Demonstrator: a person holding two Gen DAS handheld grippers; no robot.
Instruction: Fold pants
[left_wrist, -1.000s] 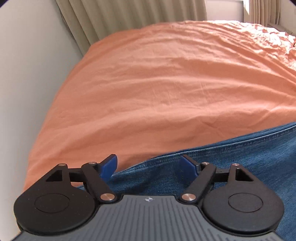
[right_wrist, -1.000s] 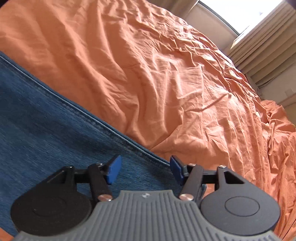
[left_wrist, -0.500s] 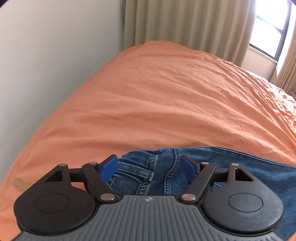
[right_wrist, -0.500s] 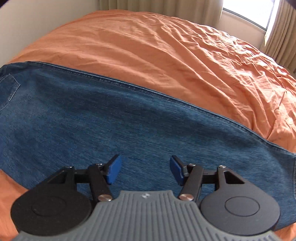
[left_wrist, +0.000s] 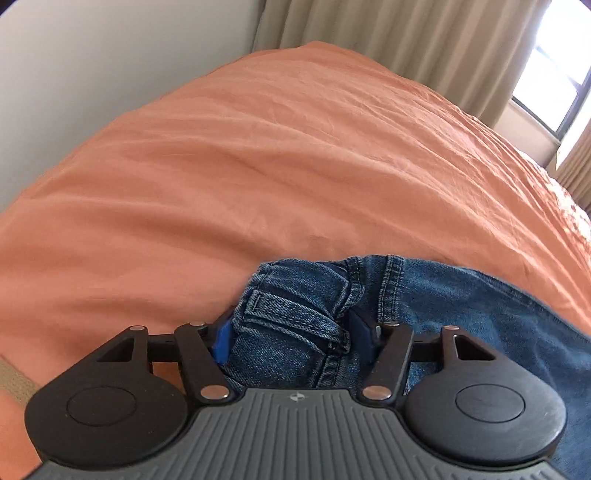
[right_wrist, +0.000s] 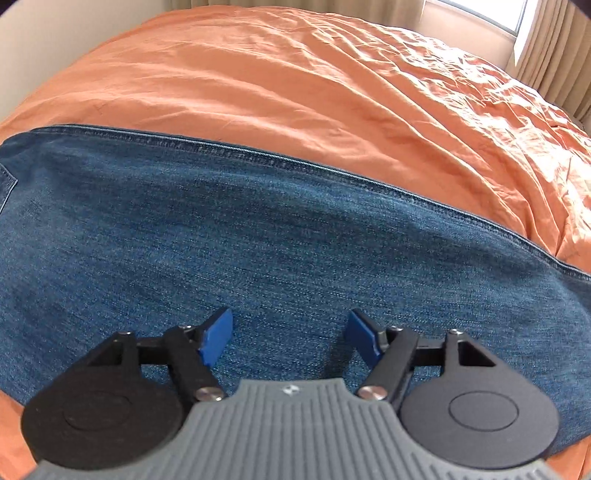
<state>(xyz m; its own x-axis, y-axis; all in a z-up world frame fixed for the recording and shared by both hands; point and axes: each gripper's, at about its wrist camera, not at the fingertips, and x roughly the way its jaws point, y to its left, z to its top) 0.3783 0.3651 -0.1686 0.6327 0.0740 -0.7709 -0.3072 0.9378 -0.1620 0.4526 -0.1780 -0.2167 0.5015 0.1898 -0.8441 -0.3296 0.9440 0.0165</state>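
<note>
Blue jeans (right_wrist: 258, 221) lie flat across an orange bed cover (right_wrist: 332, 74), their stitched side seam running along the far edge. In the left wrist view the bunched waistband (left_wrist: 295, 295) with a belt loop fills the gap of my left gripper (left_wrist: 291, 326). Its jaws are closing, with the blue pads (left_wrist: 222, 341) at either side of the bunch. My right gripper (right_wrist: 291, 326) hovers low over the middle of the denim leg. Its jaws are opening and nothing is between them.
The orange cover (left_wrist: 295, 166) stretches far beyond the jeans, with wrinkles toward the right. A pale wall (left_wrist: 92, 55) borders the bed on the left. Beige curtains (left_wrist: 406, 37) and a bright window (left_wrist: 554, 74) stand behind it.
My left gripper swung from the jeans' side edge to the waistband end, and its jaws narrowed around the bunch. My right gripper moved from the seam onto the leg's middle, widening slightly.
</note>
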